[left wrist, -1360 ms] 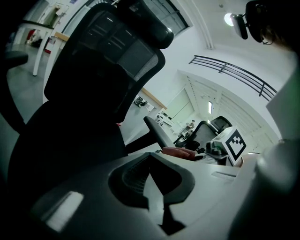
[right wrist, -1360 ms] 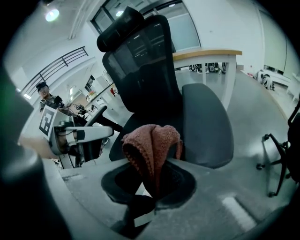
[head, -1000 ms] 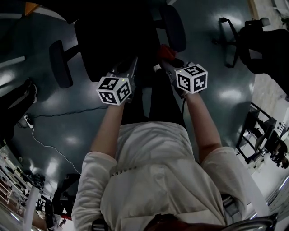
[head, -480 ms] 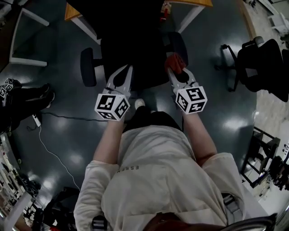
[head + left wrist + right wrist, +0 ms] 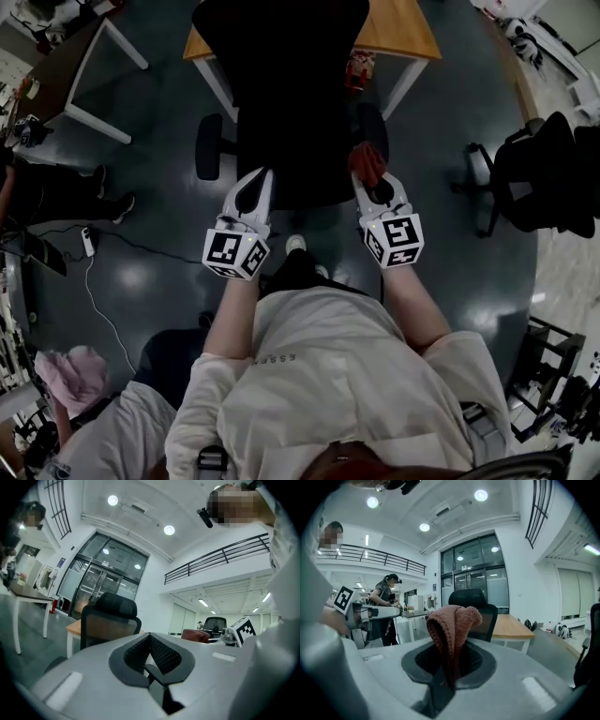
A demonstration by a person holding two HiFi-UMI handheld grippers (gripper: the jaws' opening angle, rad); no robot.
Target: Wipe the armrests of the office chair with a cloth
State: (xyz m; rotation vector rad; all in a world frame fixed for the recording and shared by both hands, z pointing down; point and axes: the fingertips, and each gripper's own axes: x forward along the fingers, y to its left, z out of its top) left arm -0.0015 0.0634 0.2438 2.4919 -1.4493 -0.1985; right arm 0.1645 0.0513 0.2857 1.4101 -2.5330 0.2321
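While the person faces the chair (image 5: 281, 94), both grippers are held at its near edge. On the chair's right side, the right gripper (image 5: 367, 176) is clamped on a reddish-brown cloth (image 5: 365, 159), which bunches up above the shut jaws. In the head view the cloth lies just beside the chair's right armrest (image 5: 373, 114), though I cannot tell whether they touch. On the chair's left side, the left gripper (image 5: 253, 183) has its jaws together with nothing between them. It is near the left armrest (image 5: 208, 147) but apart from it. Beyond the chair stands a wooden desk (image 5: 405, 28). A cable (image 5: 103, 319) runs over the floor well to the chair's left.
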